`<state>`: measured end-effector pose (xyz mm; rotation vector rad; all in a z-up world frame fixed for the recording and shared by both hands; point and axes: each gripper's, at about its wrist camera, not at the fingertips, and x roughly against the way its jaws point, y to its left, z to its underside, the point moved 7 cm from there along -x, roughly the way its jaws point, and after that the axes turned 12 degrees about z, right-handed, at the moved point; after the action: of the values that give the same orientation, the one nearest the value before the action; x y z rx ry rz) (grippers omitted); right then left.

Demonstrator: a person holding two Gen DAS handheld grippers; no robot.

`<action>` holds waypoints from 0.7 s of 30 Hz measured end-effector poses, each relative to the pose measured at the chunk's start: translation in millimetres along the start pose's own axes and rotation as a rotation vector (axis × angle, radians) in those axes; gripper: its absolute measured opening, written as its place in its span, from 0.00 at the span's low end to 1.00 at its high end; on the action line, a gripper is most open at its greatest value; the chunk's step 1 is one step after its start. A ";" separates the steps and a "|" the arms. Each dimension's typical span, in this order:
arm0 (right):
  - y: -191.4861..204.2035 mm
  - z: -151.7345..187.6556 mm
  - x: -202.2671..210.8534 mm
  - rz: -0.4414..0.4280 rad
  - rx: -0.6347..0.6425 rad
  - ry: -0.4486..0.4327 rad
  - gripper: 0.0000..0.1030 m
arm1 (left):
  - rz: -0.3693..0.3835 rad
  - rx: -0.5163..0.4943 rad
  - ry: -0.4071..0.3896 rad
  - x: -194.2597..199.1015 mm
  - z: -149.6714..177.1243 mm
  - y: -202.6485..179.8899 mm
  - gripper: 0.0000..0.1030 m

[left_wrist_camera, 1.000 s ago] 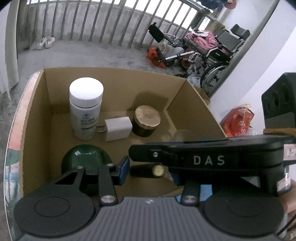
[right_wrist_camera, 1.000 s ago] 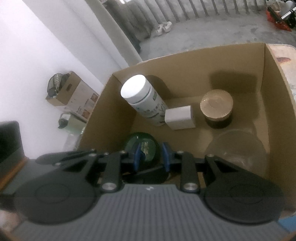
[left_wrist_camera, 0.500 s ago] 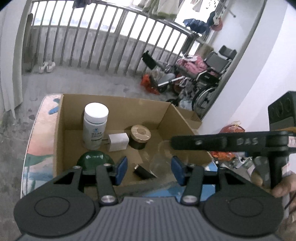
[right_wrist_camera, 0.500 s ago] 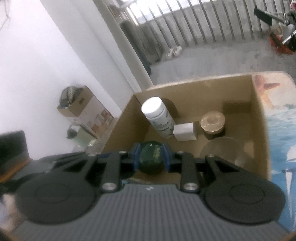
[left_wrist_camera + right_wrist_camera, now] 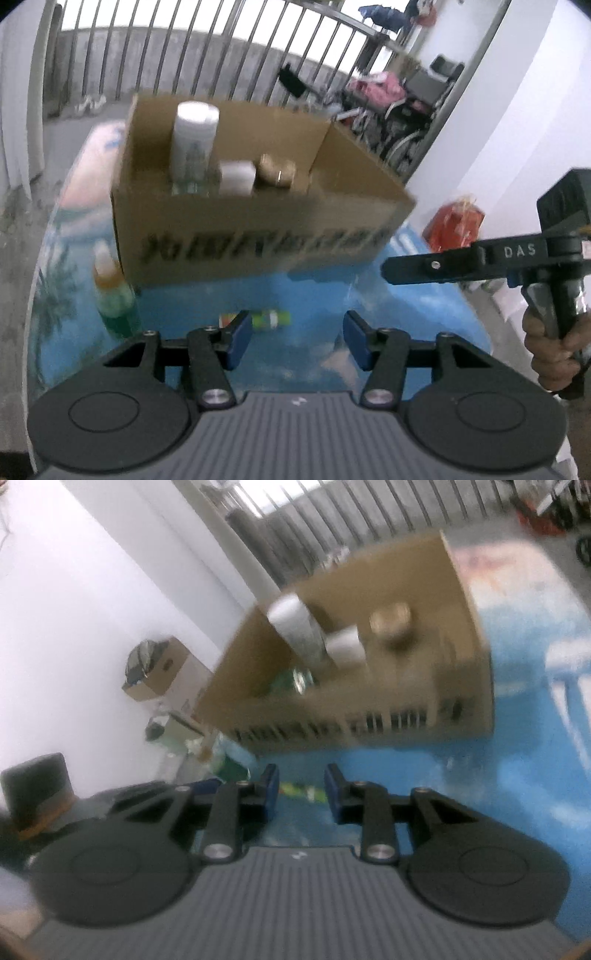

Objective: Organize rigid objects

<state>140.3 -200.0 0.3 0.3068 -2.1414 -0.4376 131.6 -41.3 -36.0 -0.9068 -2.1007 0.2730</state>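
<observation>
Corrugated cardboard box [image 5: 258, 236] holds a white cylindrical bottle [image 5: 194, 144]; left claw [image 5: 295, 341] and right claw [image 5: 301, 794] gape empty.

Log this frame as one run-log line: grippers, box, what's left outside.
left gripper: open, empty | right gripper: open, empty | cardboard box: holds white bottle | outside on table: dropper bottle, small green tube

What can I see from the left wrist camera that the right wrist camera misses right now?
Only the left wrist view shows the green-based dropper bottle standing outside the box, and the right gripper from the side. Only the right wrist view shows a dark green object inside the box. Both show the cardboard box, the white bottle and a small green item lying on the blue tabletop.
</observation>
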 end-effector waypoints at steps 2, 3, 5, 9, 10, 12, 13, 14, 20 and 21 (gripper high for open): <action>-3.0 11.2 -16.1 0.006 -0.018 0.034 0.26 | -0.006 0.024 0.024 -10.0 9.7 5.5 0.52; -3.5 15.6 -23.4 0.009 -0.018 0.046 0.26 | -0.009 0.033 0.032 -14.8 13.3 8.7 0.52; -1.8 21.1 -36.9 0.022 -0.002 0.056 0.26 | -0.016 0.047 0.043 -23.5 18.9 13.0 0.52; 9.2 15.8 -64.9 0.046 0.061 0.058 0.26 | -0.023 0.064 0.056 -36.4 23.9 18.3 0.51; 12.7 15.1 -72.2 0.041 0.076 0.061 0.26 | -0.022 0.067 0.059 -39.0 24.7 18.9 0.51; 19.0 13.1 -88.4 0.032 0.099 0.075 0.26 | -0.022 0.072 0.065 -44.0 26.7 20.2 0.51; 21.4 12.8 -96.4 0.036 0.109 0.083 0.26 | -0.023 0.075 0.068 -46.2 27.0 20.8 0.50; 23.3 11.9 -102.6 0.043 0.120 0.086 0.26 | -0.023 0.077 0.072 -48.0 27.7 21.2 0.49; 27.9 11.2 -126.3 0.046 0.141 0.109 0.26 | -0.015 0.080 0.075 -50.2 28.2 22.2 0.49; 27.4 12.3 -126.5 0.039 0.140 0.115 0.26 | -0.014 0.081 0.075 -50.0 28.2 22.8 0.49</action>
<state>200.0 -125.4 -87.9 0.3597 -2.0651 -0.2413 142.6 -56.1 -95.0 -0.8419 -2.0119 0.3099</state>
